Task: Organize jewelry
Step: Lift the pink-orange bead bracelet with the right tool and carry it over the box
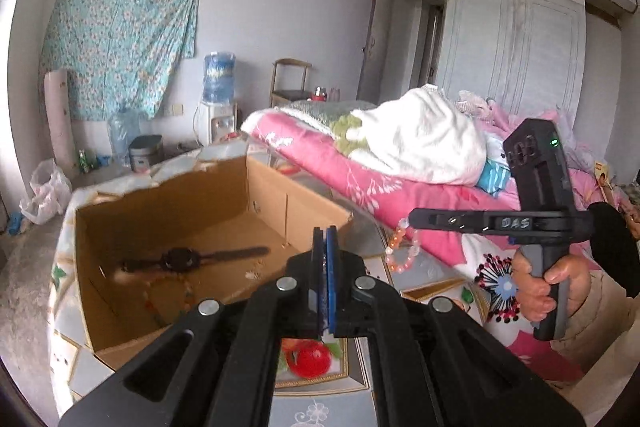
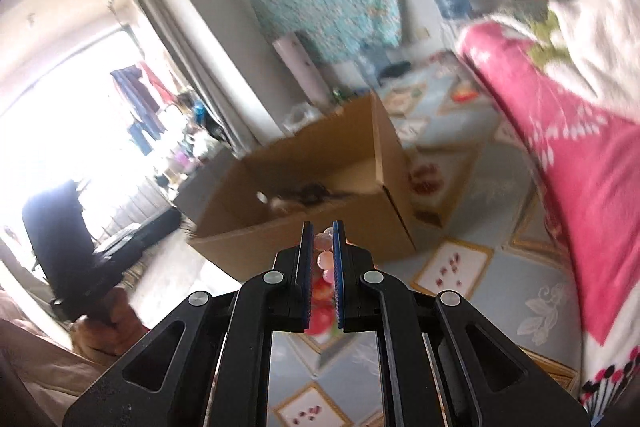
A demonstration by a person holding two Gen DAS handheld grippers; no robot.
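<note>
Bracelet [image 1: 402, 247], one string of pink beads, hangs pinched in our right gripper [image 2: 321, 247] beside one cardboard box [image 1: 264, 195] holding one watch [image 1: 180, 259]; our left gripper [image 1: 325, 267] is closed, empty.

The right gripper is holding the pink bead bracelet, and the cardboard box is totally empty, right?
Not quite. The cardboard box is not empty: the left wrist view shows a dark watch lying on its floor. The rest holds: the right gripper is holding the pink bead bracelet.
</note>
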